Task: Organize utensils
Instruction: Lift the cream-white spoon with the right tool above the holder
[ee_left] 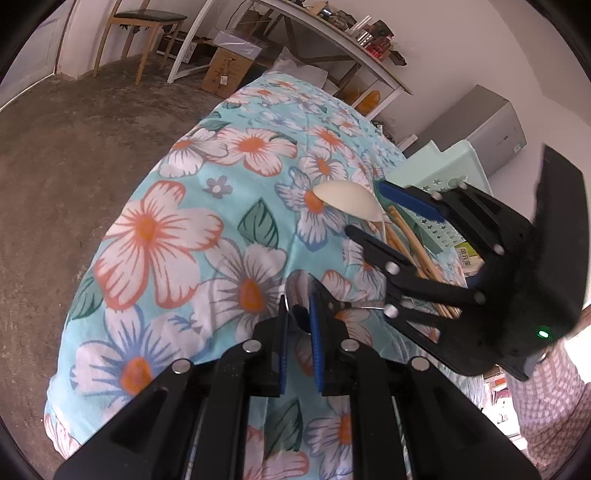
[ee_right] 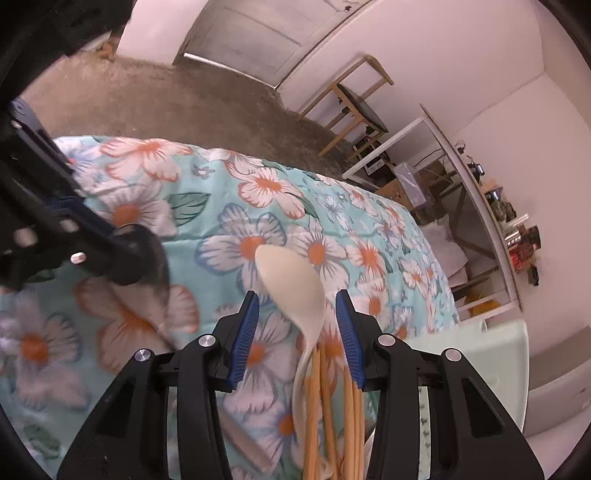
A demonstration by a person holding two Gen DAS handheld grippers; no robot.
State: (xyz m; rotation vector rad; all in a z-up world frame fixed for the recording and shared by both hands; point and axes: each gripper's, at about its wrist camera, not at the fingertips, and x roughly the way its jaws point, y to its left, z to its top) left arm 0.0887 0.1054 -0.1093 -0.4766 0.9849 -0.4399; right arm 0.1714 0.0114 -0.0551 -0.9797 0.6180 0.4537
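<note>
My left gripper [ee_left: 298, 314] is shut on a metal spoon [ee_left: 300, 291] and holds it just above the flowered cloth [ee_left: 177, 236]. In the right wrist view the spoon's bowl [ee_right: 153, 254] shows at the left, blurred. A white plastic spoon [ee_right: 293, 284] lies on the cloth beside several wooden chopsticks [ee_right: 325, 398]. My right gripper [ee_right: 297, 314] is open, its jaws either side of the white spoon. In the left wrist view the right gripper [ee_left: 369, 208] hovers over the white spoon [ee_left: 351, 199] and the chopsticks [ee_left: 417, 258].
A pale green plastic basket [ee_left: 439, 173] stands at the cloth's right edge, also in the right wrist view [ee_right: 480, 354]. A grey box [ee_left: 480, 122], a white-framed table [ee_left: 332, 40] and a wooden chair [ee_left: 140, 22] stand beyond. The floor [ee_left: 74, 129] lies left.
</note>
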